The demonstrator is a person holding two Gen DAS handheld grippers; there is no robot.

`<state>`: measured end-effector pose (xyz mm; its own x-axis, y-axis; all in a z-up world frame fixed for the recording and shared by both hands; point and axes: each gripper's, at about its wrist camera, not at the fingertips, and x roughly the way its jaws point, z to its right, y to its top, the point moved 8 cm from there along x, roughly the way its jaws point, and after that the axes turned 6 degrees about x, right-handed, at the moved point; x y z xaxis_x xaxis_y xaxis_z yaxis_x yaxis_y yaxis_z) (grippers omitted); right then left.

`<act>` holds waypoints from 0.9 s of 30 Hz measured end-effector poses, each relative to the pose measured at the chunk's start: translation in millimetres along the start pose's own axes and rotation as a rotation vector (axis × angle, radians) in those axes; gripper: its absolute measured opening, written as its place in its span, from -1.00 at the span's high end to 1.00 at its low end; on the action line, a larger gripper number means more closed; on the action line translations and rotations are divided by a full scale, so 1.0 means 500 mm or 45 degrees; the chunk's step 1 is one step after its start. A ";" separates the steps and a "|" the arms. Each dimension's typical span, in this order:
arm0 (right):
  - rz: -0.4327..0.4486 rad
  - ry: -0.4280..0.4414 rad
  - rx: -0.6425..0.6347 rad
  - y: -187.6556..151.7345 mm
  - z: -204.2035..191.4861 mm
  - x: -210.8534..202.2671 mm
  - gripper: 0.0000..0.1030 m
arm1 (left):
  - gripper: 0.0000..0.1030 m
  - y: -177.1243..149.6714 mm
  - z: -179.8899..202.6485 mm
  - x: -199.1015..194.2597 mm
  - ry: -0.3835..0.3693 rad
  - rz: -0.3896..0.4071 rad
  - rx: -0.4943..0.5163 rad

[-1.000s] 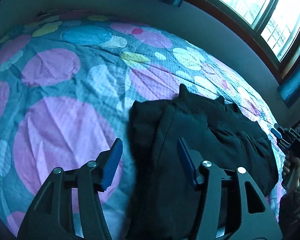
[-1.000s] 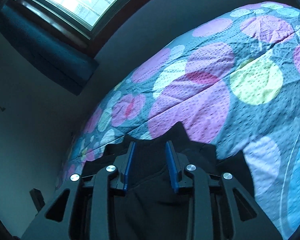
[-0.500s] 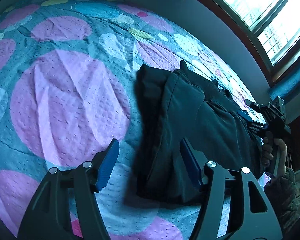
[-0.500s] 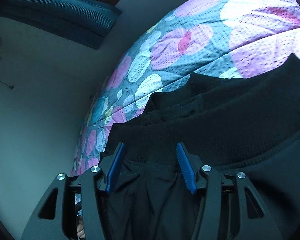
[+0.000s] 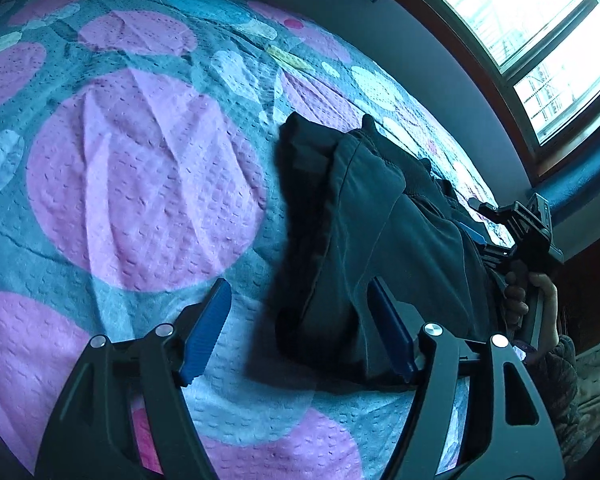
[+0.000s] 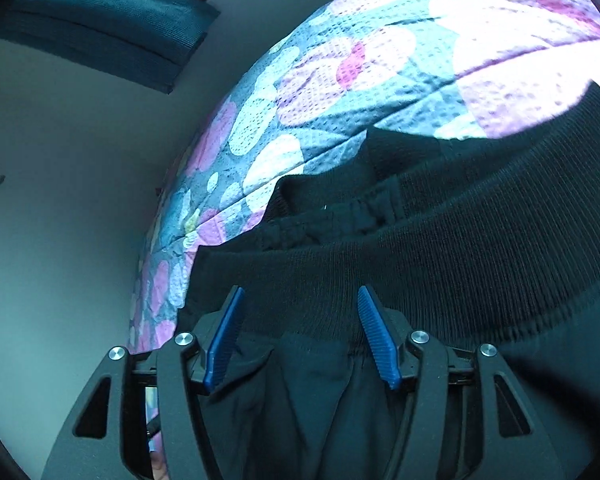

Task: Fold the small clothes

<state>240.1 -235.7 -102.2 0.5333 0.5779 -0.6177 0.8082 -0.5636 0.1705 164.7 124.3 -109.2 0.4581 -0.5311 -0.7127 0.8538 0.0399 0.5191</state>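
While both tools (image 5: pixel 300 328) (image 6: pixel 300 336) are opening, the dark garment (image 5: pixel 380 220) (no readable label) lies unheld.

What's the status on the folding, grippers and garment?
Left gripper and right gripper both opening, pads off the cloth. Dark garment lies folded on the spotted bedspread. Nothing in the way.
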 end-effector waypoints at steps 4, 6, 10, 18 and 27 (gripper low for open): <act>-0.010 0.014 -0.046 -0.055 -0.011 -0.034 -0.24 | -0.36 -0.019 0.001 -0.007 0.001 -0.004 0.004; -0.001 -0.012 -0.068 -0.081 -0.008 -0.049 -0.27 | -0.36 -0.024 0.001 -0.010 0.000 -0.002 -0.008; -0.011 -0.042 -0.110 -0.137 0.001 -0.065 -0.32 | -0.36 -0.032 0.000 -0.017 -0.003 0.006 -0.027; -0.030 -0.057 -0.126 -0.147 0.016 -0.036 -0.37 | -0.36 -0.045 -0.005 -0.031 0.003 0.020 -0.073; 0.018 0.053 -0.114 -0.231 -0.027 -0.126 -0.37 | -0.36 -0.073 -0.010 -0.055 -0.022 0.029 -0.103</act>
<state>116.7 -199.0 -72.4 0.5530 0.5954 -0.5828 0.8188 -0.5177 0.2481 122.1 141.5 -110.8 0.4735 -0.5441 -0.6926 0.8608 0.1196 0.4946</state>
